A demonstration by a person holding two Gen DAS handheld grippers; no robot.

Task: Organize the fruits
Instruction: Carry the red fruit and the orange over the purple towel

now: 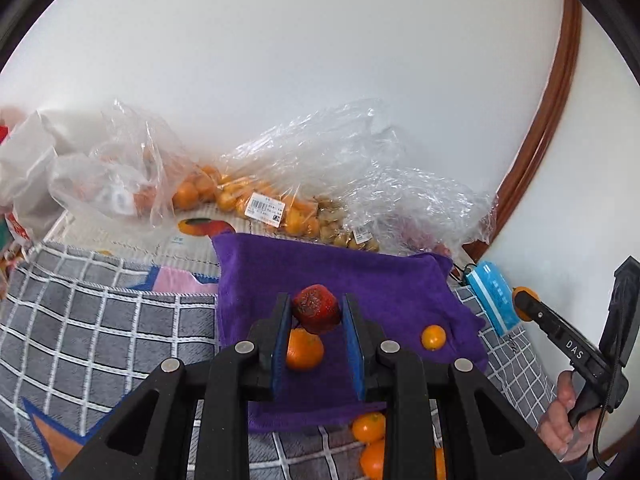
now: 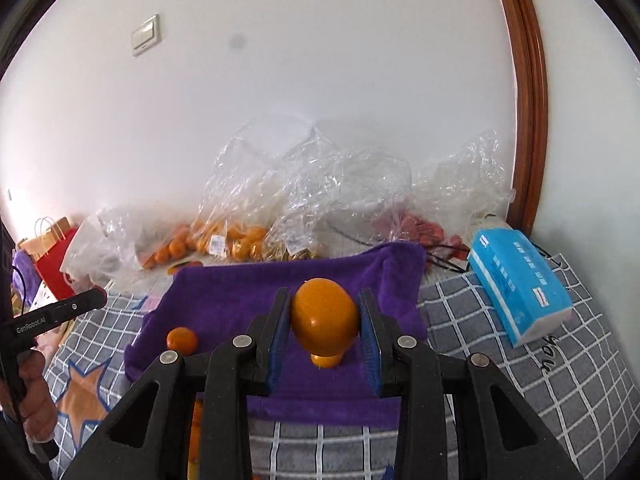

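Observation:
My left gripper (image 1: 316, 310) is shut on a red strawberry-like fruit (image 1: 316, 308) and holds it above the purple towel (image 1: 360, 280). An orange (image 1: 304, 349) lies on the towel under it, and a smaller orange (image 1: 433, 337) lies to the right. My right gripper (image 2: 325, 312) is shut on a large orange fruit (image 2: 324, 318) above the purple towel (image 2: 240, 292). A small orange (image 2: 328, 360) lies beneath it and another orange (image 2: 182, 340) lies at the towel's left.
Clear plastic bags of oranges (image 1: 240, 196) and other fruit (image 2: 408, 224) lie along the wall behind the towel. A blue tissue pack (image 2: 520, 280) lies at the right. More oranges (image 1: 370, 428) lie on the grey checked blanket (image 1: 100, 328). Paper bags (image 2: 52, 252) stand at the far left.

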